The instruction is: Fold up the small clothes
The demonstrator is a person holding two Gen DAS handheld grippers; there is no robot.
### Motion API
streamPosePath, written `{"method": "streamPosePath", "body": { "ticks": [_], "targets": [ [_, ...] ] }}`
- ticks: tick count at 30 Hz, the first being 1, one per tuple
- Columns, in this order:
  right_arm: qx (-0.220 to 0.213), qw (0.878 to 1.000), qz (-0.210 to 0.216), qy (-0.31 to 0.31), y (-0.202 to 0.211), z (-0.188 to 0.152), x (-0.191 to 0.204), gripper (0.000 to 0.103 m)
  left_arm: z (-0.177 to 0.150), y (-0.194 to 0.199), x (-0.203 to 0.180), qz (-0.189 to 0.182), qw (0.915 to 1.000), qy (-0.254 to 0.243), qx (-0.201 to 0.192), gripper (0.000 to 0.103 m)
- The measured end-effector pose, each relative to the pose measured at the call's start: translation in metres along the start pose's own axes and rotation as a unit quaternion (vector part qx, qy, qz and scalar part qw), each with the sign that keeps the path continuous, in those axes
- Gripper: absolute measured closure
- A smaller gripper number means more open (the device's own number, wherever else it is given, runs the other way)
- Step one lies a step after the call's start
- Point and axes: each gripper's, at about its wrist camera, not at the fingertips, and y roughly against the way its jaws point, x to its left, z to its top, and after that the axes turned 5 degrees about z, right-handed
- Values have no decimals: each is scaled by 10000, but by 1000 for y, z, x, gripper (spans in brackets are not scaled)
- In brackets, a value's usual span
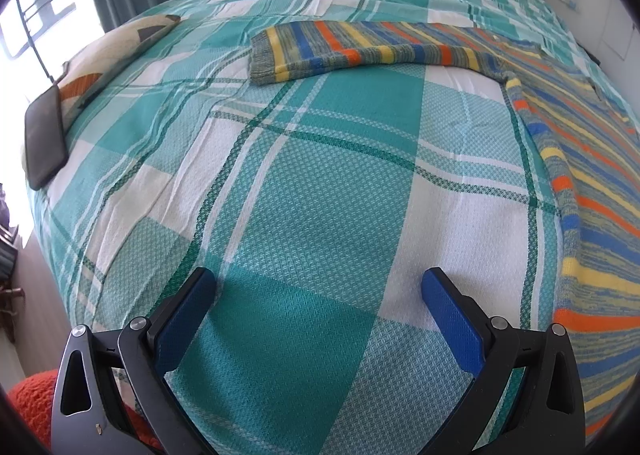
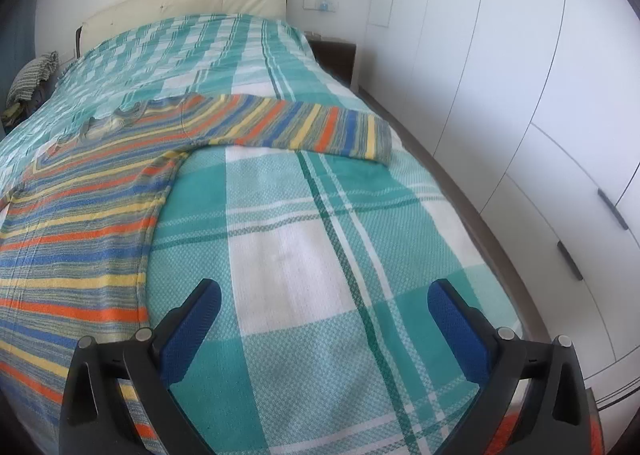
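Left gripper (image 1: 319,289): jaws spread wide, nothing between them. Blue pads (image 1: 182,321) face inward, black finger frames angle outward from base at bottom of left wrist view. Fingers point forward and slightly down, tips clear of any contact as far as visible.

Right gripper (image 2: 324,301): same pose, jaws spread wide, nothing held. Blue pads (image 2: 460,329) face each other across broad gap. Black frames with round metal pivot pins fill lower corners of right wrist view. Person's hands, wrists not visible in either view.
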Motion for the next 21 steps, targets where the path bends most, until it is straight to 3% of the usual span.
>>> {"method": "streamPosePath", "body": {
  "ticks": [3, 14, 21],
  "targets": [
    [-222, 9994, -135, 210, 10, 5, 6, 1, -1, 0, -3, 68, 10000, -22, -48, 0],
    [304, 9992, -253, 57, -8, -1, -4, 1, -2, 1, -2, 102, 9999, -36, -109, 0],
    [388, 9986, -362, 40, -11, -2, -6, 1, -1, 1, -2, 101, 9999, -31, -106, 0]
  ]
}}
